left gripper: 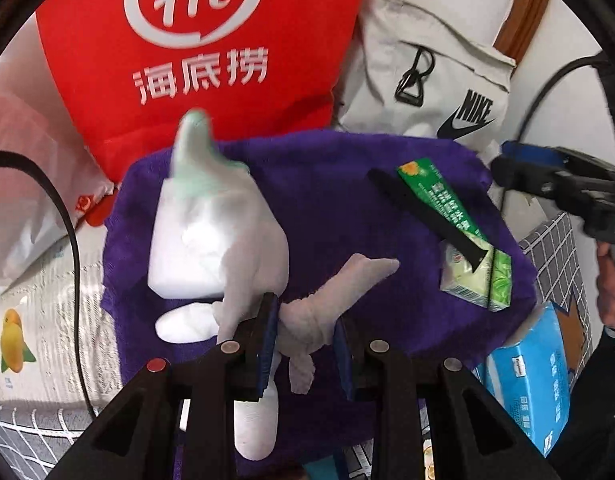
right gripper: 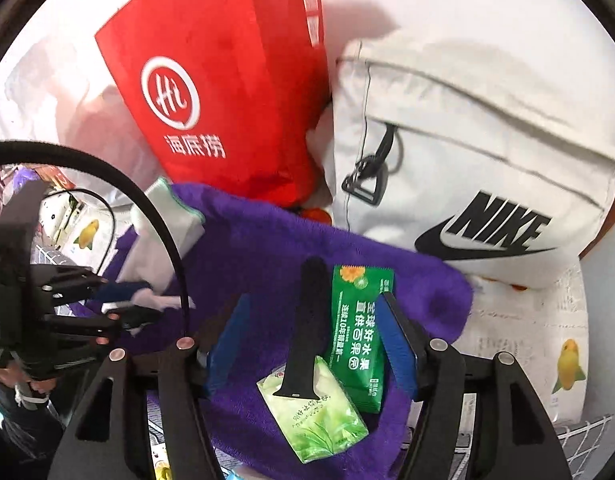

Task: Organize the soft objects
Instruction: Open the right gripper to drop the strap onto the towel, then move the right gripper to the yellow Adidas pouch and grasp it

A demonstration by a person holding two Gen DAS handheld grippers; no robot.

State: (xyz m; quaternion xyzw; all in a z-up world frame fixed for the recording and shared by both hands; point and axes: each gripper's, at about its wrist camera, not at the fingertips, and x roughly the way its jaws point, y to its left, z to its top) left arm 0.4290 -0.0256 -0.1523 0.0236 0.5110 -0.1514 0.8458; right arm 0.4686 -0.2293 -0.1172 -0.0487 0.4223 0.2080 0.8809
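Note:
A purple towel (left gripper: 339, 184) lies spread out with soft things on it. My left gripper (left gripper: 305, 346) is shut on a grey sock (left gripper: 331, 300), which hangs crumpled between its blue pads just above the towel. Beside it lies a white sock with a green toe (left gripper: 211, 220). My right gripper (right gripper: 313, 344) stands open over the towel (right gripper: 267, 240); a black strap (right gripper: 307, 320) and a green sachet (right gripper: 357, 336) lie between its fingers, untouched. A pale green tissue pack (right gripper: 319, 420) rests under the strap's end. In the right wrist view my left gripper (right gripper: 135, 300) shows at the left with pale cloth in it.
A red shopping bag (left gripper: 195, 40) and a white Nike bag (left gripper: 427, 72) stand behind the towel. A blue tissue box (left gripper: 531, 384) sits at the right, a mango-printed pack (left gripper: 27, 336) at the left. A black cable (left gripper: 63, 216) loops along the left side.

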